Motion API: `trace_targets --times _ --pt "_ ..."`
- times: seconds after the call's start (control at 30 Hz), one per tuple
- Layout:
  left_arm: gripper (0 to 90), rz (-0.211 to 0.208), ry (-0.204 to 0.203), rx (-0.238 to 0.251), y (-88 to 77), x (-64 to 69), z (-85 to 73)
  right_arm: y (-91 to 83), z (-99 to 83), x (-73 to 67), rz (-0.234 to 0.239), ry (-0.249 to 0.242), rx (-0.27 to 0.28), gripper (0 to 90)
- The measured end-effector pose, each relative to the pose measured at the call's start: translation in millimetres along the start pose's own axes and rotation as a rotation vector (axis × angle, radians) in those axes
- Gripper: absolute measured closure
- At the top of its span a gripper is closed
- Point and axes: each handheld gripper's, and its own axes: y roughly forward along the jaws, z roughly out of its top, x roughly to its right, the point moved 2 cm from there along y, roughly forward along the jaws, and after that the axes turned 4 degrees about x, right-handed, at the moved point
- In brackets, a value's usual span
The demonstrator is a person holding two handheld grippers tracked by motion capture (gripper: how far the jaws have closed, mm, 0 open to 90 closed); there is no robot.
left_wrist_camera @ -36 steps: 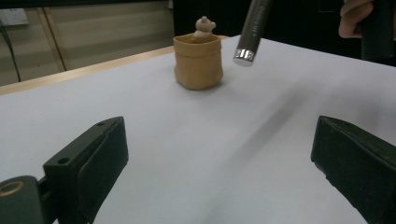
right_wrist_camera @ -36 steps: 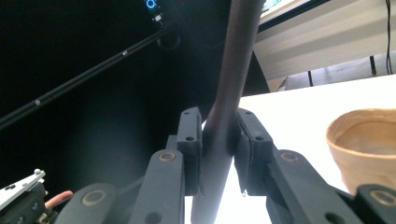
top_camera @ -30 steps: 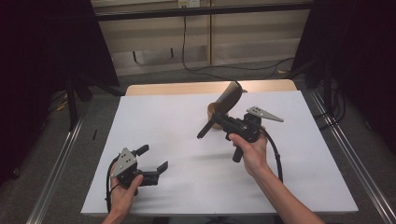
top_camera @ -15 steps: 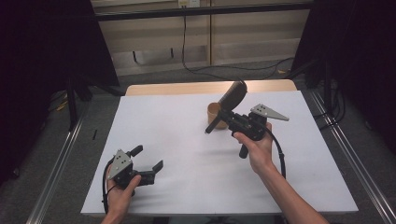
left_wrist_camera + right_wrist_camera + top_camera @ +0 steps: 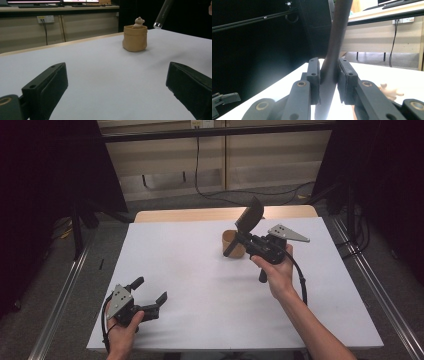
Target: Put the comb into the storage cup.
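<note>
**Dark Spatula Held Above the Small Brown Pot**

The right gripper [image 5: 241, 239] is seen closed on a dark spatula [image 5: 249, 215]. In the right gripper view the two pads are pressed against the narrow neck of the spatula [image 5: 334, 50] from both sides, and the tool is held tilted, with its broad blade rising above the gripper and its handle end pointing down. In the high view the lower end of the handle is found just over the rim of a small brown pot [image 5: 231, 243], which stands on the white counter [image 5: 200, 270] directly below and in front of the right gripper. Whether the handle touches the pot cannot be told.

In the left gripper view the pot [image 5: 135, 38] is seen far ahead of the jaws, upright, with a small pale figure [image 5: 139, 21] looking out of its top. The metal-tipped end of the handle [image 5: 162, 13] hangs just beside it.

The left gripper [image 5: 150, 295] is kept low at the near edge of the counter, well apart from the pot. Its jaws stand wide open and nothing is held between them.
</note>
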Motion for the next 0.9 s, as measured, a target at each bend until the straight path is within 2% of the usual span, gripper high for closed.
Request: trace_targets --times 0.17,0.23,0.3,0.4,0.53,0.6,0.9 --pt "4.1 -0.001 0.020 -0.012 1.6 1.8 -0.3 4.1 0.4 3.4 -0.016 -0.010 -0.002 73.5" --pt "4.1 -0.009 0.010 -0.010 2.2 2.5 0.0 4.8 1.2 4.8 -0.023 -0.025 -0.002 73.5" --pt "4.1 -0.012 0.019 -0.009 2.6 2.8 -0.1 5.4 1.9 6.8 -0.030 -0.033 -0.003 73.5" --pt "4.2 -0.007 0.024 -0.011 3.0 3.2 -0.3 6.0 3.2 9.6 -0.051 -0.079 -0.009 73.5" --pt "4.1 -0.019 0.009 -0.008 2.9 3.0 -0.2 7.2 5.7 13.0 -0.062 -0.099 -0.012 73.5" --pt "4.1 -0.036 -0.010 -0.014 3.2 2.7 -0.7 8.2 7.7 15.2 -0.070 -0.103 -0.009 73.5" --pt "4.1 -0.041 -0.007 -0.010 4.5 2.3 -0.1 14.2 13.0 24.5 -0.094 -0.112 -0.006 73.5"
